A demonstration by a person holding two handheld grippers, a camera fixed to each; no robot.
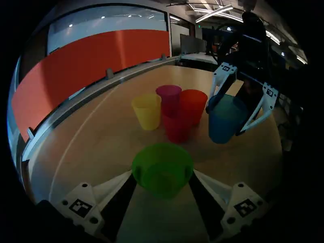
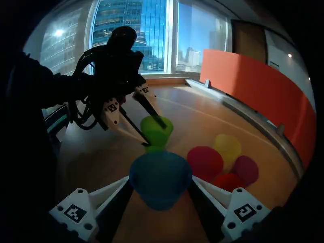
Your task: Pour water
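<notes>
Gripping a green cup (image 1: 163, 162), the left gripper (image 1: 163, 174) has both fingers pressed on its sides, low and near in the left gripper view. On the far right, the right gripper (image 1: 225, 121) clamps a blue cup (image 1: 222, 125) the same way, one finger on each side.

Now the hard parts. Whether either cup holds water, I cannot tell: the insides are too dim. Whether the blue cup's base touches the tabletop (image 1: 101, 137) is also unclear. In the right gripper view the left gripper's body is a dark shape against the bright windows (image 2: 133, 28), and the sleeve (image 2: 36, 93) behind it is just a black mass cut off at the left edge.

Between the two held cups stands a tight cluster. A yellow cup (image 1: 147, 111) is on the left. A red cup (image 1: 177, 128) is nearest and covers the lower parts of a magenta cup (image 1: 169, 95) and an orange cup (image 1: 193, 104) behind it. That group sits right in the gap between green and blue. An orange panel (image 1: 89, 65) runs along the far left edge of the tabletop.
</notes>
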